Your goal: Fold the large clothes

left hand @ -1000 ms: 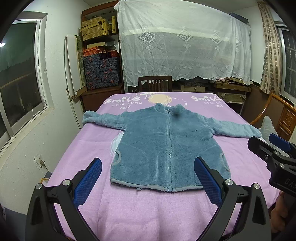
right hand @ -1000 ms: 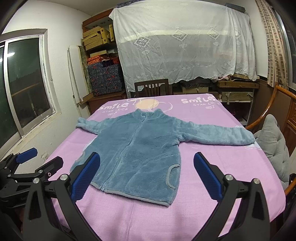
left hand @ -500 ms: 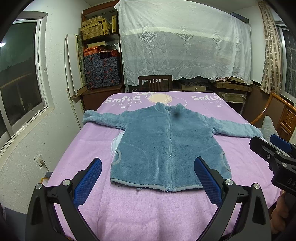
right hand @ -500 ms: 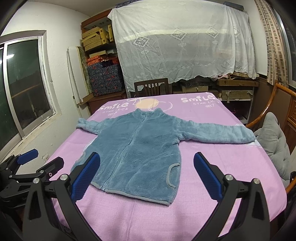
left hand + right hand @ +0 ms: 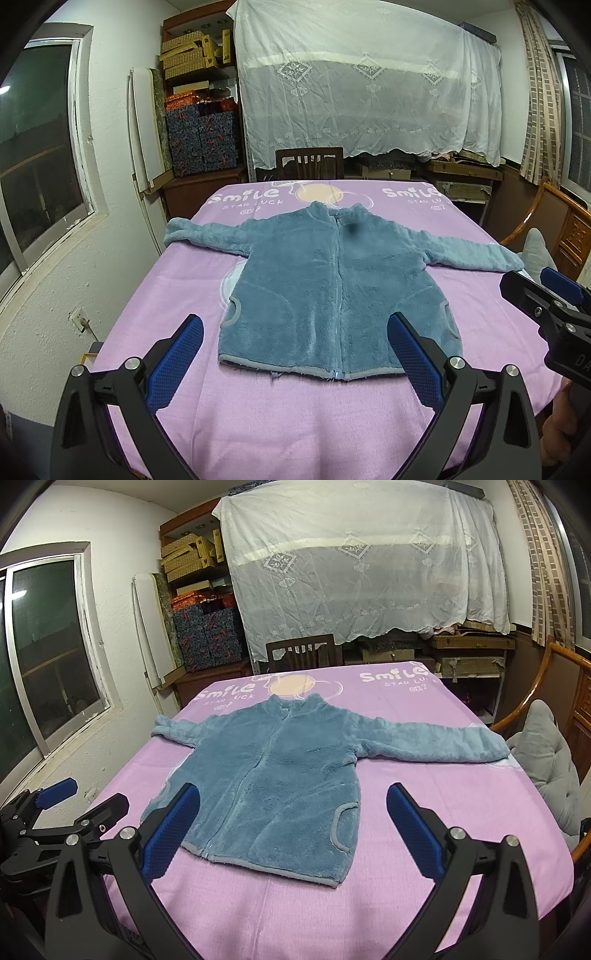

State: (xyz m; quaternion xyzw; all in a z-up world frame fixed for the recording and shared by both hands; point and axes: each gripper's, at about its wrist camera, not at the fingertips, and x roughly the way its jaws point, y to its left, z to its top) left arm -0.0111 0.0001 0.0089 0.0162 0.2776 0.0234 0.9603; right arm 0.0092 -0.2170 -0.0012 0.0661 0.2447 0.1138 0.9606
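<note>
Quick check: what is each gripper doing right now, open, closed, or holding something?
Left gripper: open, holding nothing, short of the blue fleece jacket.
Right gripper: open, holding nothing, also clear of the jacket.

The jacket [image 5: 332, 284] lies flat in the middle of the purple surface [image 5: 303, 417], and bare cloth runs open along the near edge and on both sides below the sleeves, so either tool could come in low there. The left tool [image 5: 295, 363] and right tool [image 5: 293, 830] hang above that near strip with their jaws spread wide and nothing between them. At the far end a chair [image 5: 309, 167] stands against the surface, a wall [image 5: 107, 229] closes the left side, and a grey cushion [image 5: 546, 760] and wooden armrest [image 5: 532, 698] crowd the right edge by the sleeve end.
</note>
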